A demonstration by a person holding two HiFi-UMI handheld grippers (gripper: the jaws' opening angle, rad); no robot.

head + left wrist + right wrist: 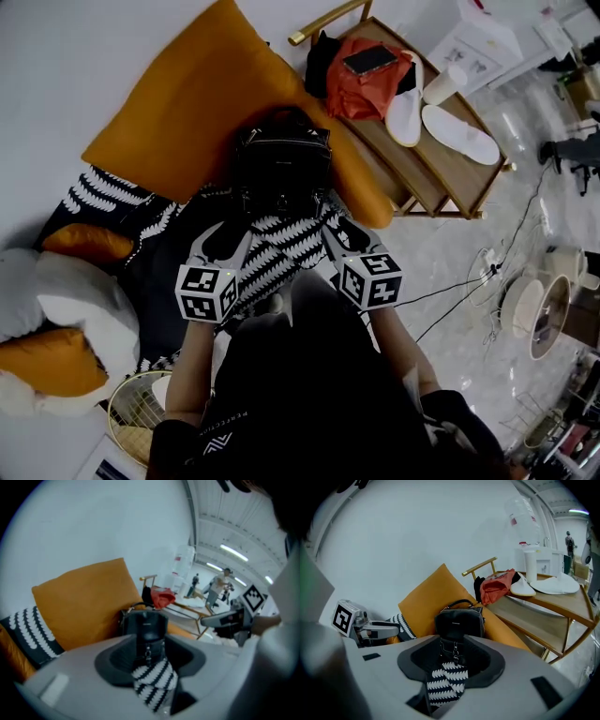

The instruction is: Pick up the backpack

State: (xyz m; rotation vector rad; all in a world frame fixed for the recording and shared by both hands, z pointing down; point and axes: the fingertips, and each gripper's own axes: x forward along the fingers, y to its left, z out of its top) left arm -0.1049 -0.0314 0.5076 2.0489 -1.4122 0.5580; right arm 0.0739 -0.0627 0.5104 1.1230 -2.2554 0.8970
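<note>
A small black leather backpack (281, 164) stands upright against a big orange cushion (187, 103), with its base on a black-and-white leaf-patterned cushion (277, 246). Both grippers point at it from the near side. My left gripper (225, 242) is short of its lower left corner and my right gripper (345, 234) is short of its lower right corner. Both are open and hold nothing. In the left gripper view the backpack (145, 625) shows through the gap of the jaws (150, 656). The right gripper view has the backpack (459, 620) beyond its jaws (450, 660) too.
A wooden rack (441, 164) to the right carries white slippers (459, 133), a red bag (361, 89) and a phone. White and orange pillows (56, 319) lie at the left. A wire basket (141, 412) stands near my feet, and cables and a fan (534, 309) are on the floor at right.
</note>
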